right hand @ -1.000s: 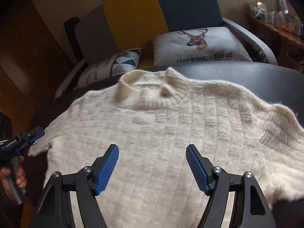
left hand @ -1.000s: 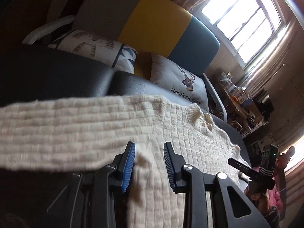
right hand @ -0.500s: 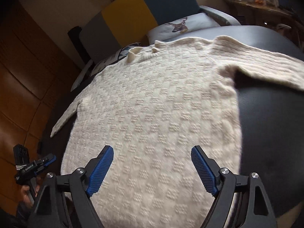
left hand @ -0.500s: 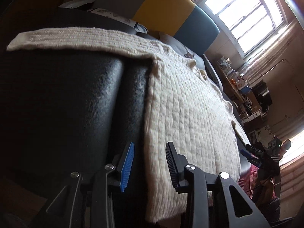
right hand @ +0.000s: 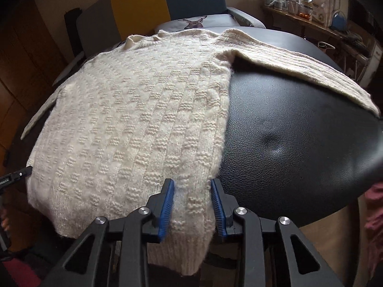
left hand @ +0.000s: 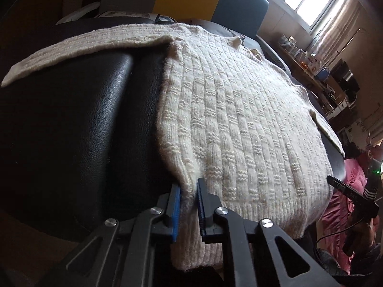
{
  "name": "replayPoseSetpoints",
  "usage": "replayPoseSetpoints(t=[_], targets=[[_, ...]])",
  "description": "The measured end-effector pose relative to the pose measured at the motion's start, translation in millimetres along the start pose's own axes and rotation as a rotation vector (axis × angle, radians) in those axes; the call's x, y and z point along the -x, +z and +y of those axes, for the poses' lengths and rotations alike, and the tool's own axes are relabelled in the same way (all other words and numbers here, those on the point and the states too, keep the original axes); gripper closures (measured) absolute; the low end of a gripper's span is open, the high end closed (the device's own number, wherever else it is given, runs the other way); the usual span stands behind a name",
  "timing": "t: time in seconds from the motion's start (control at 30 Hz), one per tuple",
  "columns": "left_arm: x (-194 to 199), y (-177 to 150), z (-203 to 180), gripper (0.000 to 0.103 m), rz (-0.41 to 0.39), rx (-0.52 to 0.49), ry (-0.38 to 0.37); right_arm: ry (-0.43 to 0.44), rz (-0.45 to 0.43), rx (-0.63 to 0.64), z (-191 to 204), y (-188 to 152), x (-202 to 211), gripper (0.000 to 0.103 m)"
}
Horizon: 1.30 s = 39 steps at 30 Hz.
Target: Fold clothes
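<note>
Cream sweater lay spread flat on the black cushion, sleeves out to either side, hem hanging over the near edge. Your left gripper was closing, jaws narrow, with the hem's left corner pinched between its blue pads. Your right gripper was also closing, jaws somewhat wider, the hem's right corner bunched between its pads. A sofa stood beyond the cushion.
</note>
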<state>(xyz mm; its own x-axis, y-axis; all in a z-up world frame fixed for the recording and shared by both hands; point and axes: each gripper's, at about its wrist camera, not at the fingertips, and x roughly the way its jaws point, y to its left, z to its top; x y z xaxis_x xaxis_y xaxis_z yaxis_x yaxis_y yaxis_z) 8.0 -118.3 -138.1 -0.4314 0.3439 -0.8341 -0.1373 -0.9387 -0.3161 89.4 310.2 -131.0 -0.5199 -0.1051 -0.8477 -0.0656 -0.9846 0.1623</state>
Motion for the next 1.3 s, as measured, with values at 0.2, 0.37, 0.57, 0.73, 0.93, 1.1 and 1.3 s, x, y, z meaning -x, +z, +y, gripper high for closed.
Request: replayPoseSetpoints(t=[0.2,0.37,0.57,0.73,0.93,1.1,1.3], targets=[[4,-2,8,0.096,0.022,-0.028,0.100,-0.033,0.001,0.040,-3,4,7,0.093],[9,0,8,0.093,0.040,-0.014,0.103,-0.088,0.033,0.097,-1,4,0,0.091],[37,24,0,0.087,-0.019,0.020,0.057,0.152,-0.098,-0.220,-61,12,31,0.052],[31,64,-35,0.085,-0.049,-0.033,-0.029,0.229,-0.355,-0.662,-176,28,73,0.016],[-38,95,-128,0.085,0.061,-0.243,-0.135,0.144,-0.480,-0.968,-284,53,64,0.017],[-92,108,-208,0.085,0.122,-0.437,-0.194,0.050,-0.505,-1.142,-334,64,49,0.038],[-139,105,-240,0.085,0.180,-0.514,-0.203,0.031,-0.518,-1.207,-348,72,26,0.039]])
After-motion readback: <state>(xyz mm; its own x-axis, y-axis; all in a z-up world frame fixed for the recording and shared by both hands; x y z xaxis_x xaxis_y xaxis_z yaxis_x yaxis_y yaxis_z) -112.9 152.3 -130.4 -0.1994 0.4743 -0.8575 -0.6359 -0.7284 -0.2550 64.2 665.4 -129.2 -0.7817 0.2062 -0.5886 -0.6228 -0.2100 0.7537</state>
